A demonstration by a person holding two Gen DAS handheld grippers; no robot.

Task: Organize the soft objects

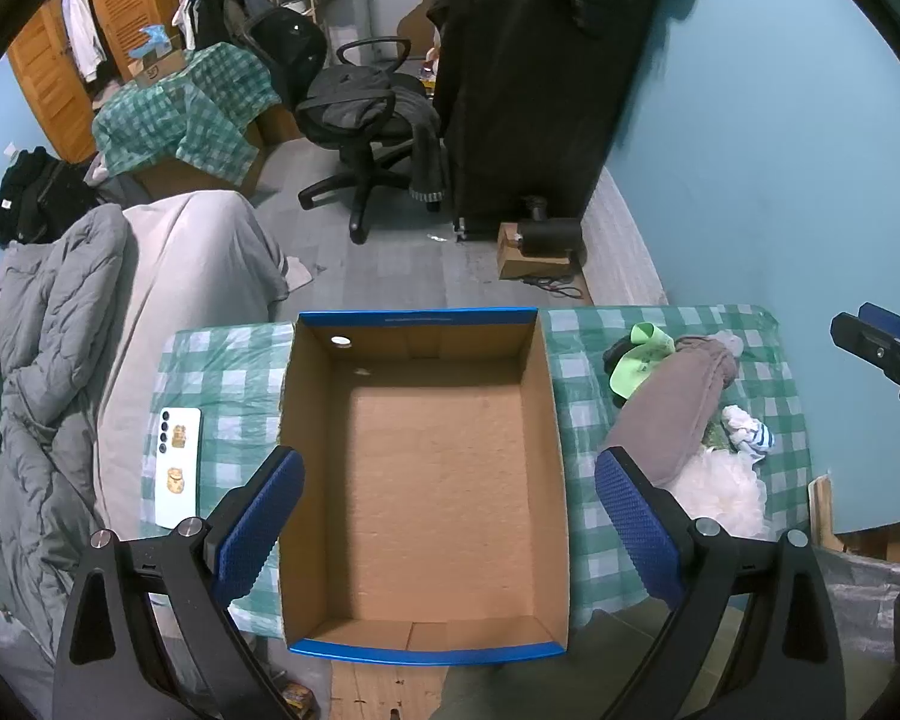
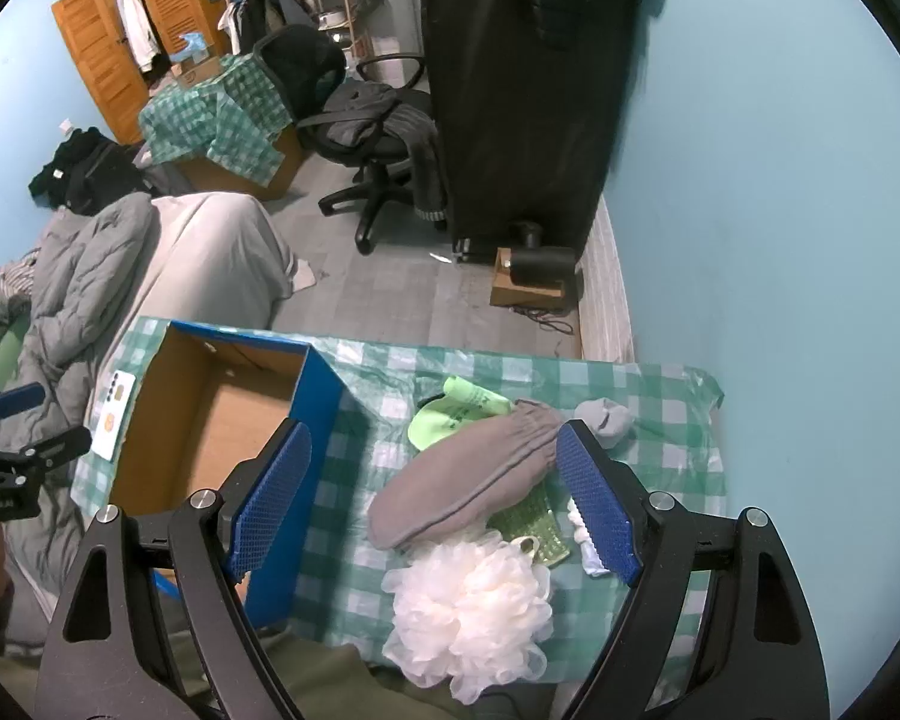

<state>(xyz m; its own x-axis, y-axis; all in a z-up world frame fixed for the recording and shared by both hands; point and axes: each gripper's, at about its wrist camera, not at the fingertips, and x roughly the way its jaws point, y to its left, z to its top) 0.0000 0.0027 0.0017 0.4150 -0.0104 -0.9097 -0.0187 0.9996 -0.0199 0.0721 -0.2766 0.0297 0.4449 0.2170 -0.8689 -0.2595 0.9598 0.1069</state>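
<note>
At the left of the left wrist view a white phone (image 1: 178, 468) lies on the checked tablecloth (image 1: 228, 372), just beside the cardboard box (image 1: 546, 420), probably put aside so it stays out of the work. The box fills the centre of this view, open at the top and with nothing inside; it seems ready to receive the soft objects. To the right of the box the soft things lie together in one heap: a green cloth (image 2: 450, 417), a grey pouch (image 2: 462, 492), a small grey sock (image 2: 605, 417), a green scrubber (image 2: 528, 525), a white striped sock (image 1: 750, 435) and a white bath puff (image 2: 471, 597) at the lower centre of the right wrist view. The heap is near the box, so each carry should be short.

The left gripper (image 1: 450, 516) hangs above the box with its jaws spread wide, one on each side of the box, and holds nothing. The right gripper (image 2: 435, 501) hangs above the heap, also wide open; the pouch and the puff lie between its fingers in the picture, but the pads press on nothing.
</note>
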